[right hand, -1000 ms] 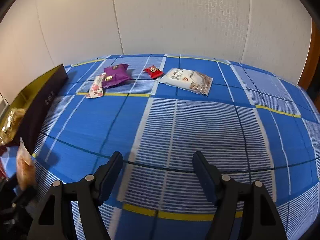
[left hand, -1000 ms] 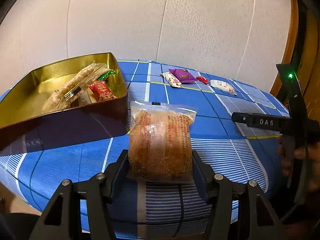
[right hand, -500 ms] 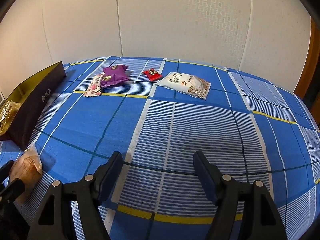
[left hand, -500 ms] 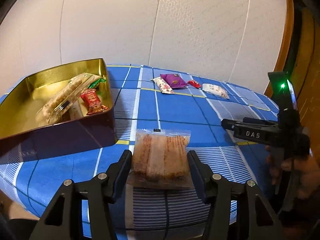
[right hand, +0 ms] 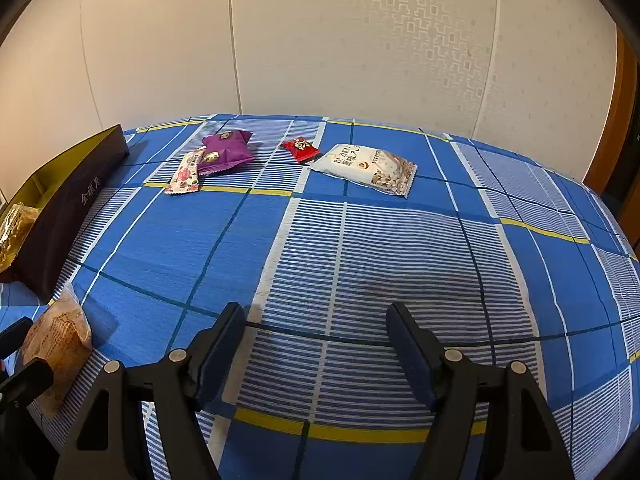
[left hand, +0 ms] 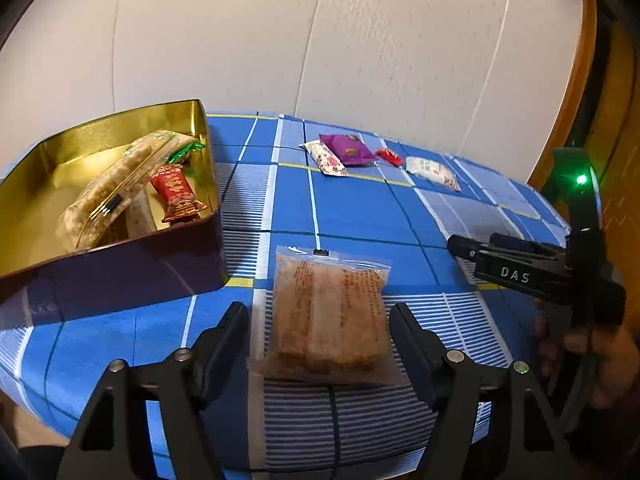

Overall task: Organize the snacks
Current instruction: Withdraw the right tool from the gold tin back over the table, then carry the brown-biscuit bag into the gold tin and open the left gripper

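A clear packet of orange crisp cakes (left hand: pixel 329 312) lies flat on the blue checked cloth, between the fingers of my open left gripper (left hand: pixel 320 340), which do not touch it; it also shows at the left edge of the right wrist view (right hand: pixel 56 340). A dark tin with a gold inside (left hand: pixel 120 264) stands to its left and holds a long clear packet (left hand: pixel 116 184), a red sweet (left hand: pixel 176 192) and a green one (left hand: pixel 184 154). My right gripper (right hand: pixel 316 344) is open and empty over bare cloth; it also shows in the left wrist view (left hand: pixel 520 264).
At the far side of the table lie a floral packet (right hand: pixel 184 174), a purple packet (right hand: pixel 228 150), a small red sweet (right hand: pixel 300 148) and a white nut packet (right hand: pixel 366 168). A white wall stands behind. A wooden door frame (left hand: pixel 576 92) is at the right.
My left gripper opened and let the crisp-cake packet down onto the cloth, where it now lies flat. The left camera pulled back a little. The right gripper barely moved.
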### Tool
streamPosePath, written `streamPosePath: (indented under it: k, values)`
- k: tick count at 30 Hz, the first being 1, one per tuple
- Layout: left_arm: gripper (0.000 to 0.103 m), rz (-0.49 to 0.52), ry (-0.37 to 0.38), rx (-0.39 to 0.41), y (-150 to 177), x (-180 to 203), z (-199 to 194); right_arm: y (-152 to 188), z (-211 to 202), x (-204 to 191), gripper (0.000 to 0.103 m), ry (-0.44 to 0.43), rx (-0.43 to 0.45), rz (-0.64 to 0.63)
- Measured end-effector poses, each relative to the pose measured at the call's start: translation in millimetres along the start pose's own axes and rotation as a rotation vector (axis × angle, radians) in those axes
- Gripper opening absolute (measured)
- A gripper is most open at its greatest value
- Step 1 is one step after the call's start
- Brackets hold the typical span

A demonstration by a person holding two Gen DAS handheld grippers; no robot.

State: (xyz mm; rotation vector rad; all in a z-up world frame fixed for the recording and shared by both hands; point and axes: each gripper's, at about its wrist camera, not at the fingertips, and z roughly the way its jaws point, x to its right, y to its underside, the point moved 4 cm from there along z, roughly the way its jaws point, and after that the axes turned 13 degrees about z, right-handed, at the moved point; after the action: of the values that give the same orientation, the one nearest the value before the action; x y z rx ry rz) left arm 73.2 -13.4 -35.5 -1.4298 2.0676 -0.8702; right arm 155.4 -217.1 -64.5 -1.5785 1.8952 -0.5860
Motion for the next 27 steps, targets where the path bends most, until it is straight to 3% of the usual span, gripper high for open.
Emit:
streamPosePath:
  k: [3,6,16,27]
  values:
    - [0.06,0.037,0.001,-0.02,-0.8,5.2,6.9,0.1,0.0,0.1,0.074,-0.002,0.0,0.001]
    - [0.059,0.078,-0.022,-0.015,-1.9,10.8,7.9,0.6,-0.6,0.1,0.074,-0.003,0.001,0.005]
    - [0.058,0.046,0.009,0.031,-11.6,13.2,-5.0,0.5,-1.1,0.3,0.075,-0.005,0.002,0.005]
    - [0.058,-0.076,0.006,0.17,-48.2,-21.3,-58.2,0.5,-0.8,0.2,0.074,-0.003,0.001,0.003]
